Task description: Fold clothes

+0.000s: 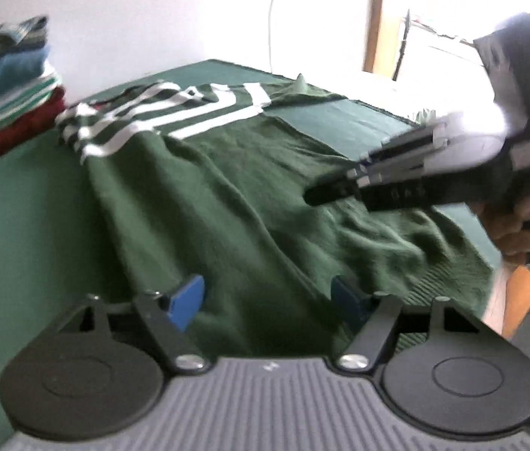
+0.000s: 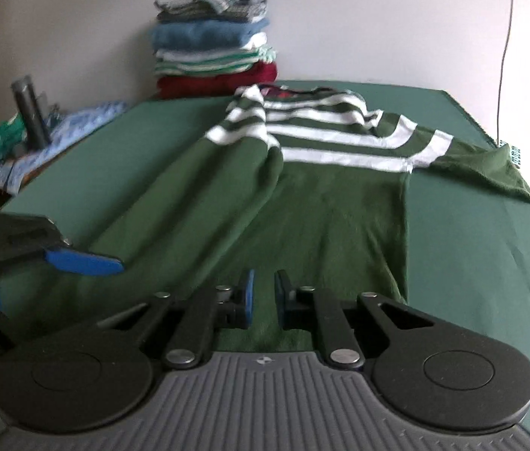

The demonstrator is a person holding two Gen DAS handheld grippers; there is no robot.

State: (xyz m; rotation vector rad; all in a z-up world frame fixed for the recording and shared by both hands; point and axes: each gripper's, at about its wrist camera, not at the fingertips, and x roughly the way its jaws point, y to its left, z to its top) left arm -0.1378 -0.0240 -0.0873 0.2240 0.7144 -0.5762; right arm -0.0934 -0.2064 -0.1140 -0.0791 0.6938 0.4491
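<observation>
Green striped sweater [image 2: 302,203], no legible writing

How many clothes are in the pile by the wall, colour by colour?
Stack of folded clothes, layers I can tell apart:
Striped grey-green: 1
Blue: 1
White: 1
Green-and-white striped: 1
Red: 1
Total: 5, though thin layers may hide more.

We see a dark green knit sweater [image 2: 325,203] with broad white stripes across its chest and upper sleeves, lying on a lighter green table covering [image 2: 471,233]. Behind it, a stack of folded clothes [image 2: 214,43] runs from dark red at the bottom through green-and-white stripes and plain blue to what may be a checked grey-green top. The gripper finger pads [image 2: 84,261] are bright blue.
</observation>
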